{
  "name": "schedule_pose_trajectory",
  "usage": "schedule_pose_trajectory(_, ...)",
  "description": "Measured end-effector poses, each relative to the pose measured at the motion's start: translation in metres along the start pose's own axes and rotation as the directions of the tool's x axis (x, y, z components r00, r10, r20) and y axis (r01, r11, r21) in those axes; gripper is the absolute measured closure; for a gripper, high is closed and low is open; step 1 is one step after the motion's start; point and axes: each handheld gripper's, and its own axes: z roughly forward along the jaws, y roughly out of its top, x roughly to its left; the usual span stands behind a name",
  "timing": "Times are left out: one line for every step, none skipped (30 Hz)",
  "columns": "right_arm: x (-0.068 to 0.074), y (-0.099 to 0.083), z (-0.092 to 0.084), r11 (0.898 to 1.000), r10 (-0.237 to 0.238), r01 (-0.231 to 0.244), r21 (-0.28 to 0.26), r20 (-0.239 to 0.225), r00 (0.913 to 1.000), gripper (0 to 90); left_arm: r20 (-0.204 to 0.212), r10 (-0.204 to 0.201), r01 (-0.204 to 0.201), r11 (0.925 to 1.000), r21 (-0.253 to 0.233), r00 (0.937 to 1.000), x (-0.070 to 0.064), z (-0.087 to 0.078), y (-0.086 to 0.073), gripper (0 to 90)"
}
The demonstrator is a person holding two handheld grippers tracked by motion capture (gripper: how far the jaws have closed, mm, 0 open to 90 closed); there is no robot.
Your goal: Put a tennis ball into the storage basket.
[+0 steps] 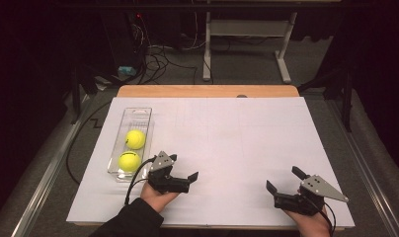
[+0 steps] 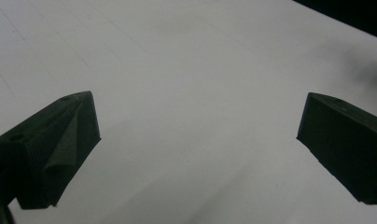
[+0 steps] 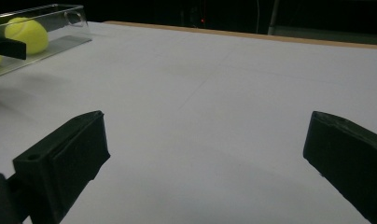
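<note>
Container: clear rectangular plastic tray (image 1: pixel 138 116), long axis front-to-back on desk (image 1: pixel 247 143), holds two yellow tennis balls (image 1: pixel 135 139).
Left gripper (image 1: pixel 183 168): jaws apart, empty.
Right gripper (image 1: pixel 283 180): jaws apart, empty.

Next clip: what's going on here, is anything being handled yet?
Nothing is held yet. A person rests both hands near the front edge of the white-covered table, the left gripper and right gripper each with jaws wide apart and nothing between them. Two yellow tennis balls sit in a clear plastic rectangular tray at the left, just beyond the left gripper.
</note>
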Motion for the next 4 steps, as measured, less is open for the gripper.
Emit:
schedule_pose_trajectory(-0.0004, -0.0002, 0.0006, 1.0, 0.001, -0.001, 0.001, 0.002, 1.0, 0.0, -0.001, 0.01, -0.011, 0.9999, -0.002, 0.9999, -0.0003, -0.0009, -0.0003, 0.0)
schedule_pose_trajectory(-0.0002, -0.0005, 0.0012, 1.0, 0.001, -0.001, 0.004, 0.003, 1.0, 0.0, 0.0, 0.02, -0.02, 0.9997, -0.011, 0.9998, -0.0009, -0.0014, -0.0006, 0.0)
schedule_pose_trajectory(0.0003, -0.0006, 0.0014, 1.0, 0.001, -0.001, 0.006, 0.004, 1.0, 0.0, 0.003, 0.034, -0.034, 0.9992, -0.019, 0.9994, -0.0019, -0.0029, -0.0007, 0.0)
schedule_pose_trajectory(0.0008, -0.0006, 0.0014, 1.0, -0.001, 0.001, 0.006, 0.004, 1.0, 0.0, 0.002, 0.046, -0.046, 0.9985, -0.03, 0.9989, -0.0029, -0.0041, -0.0007, 0.0)
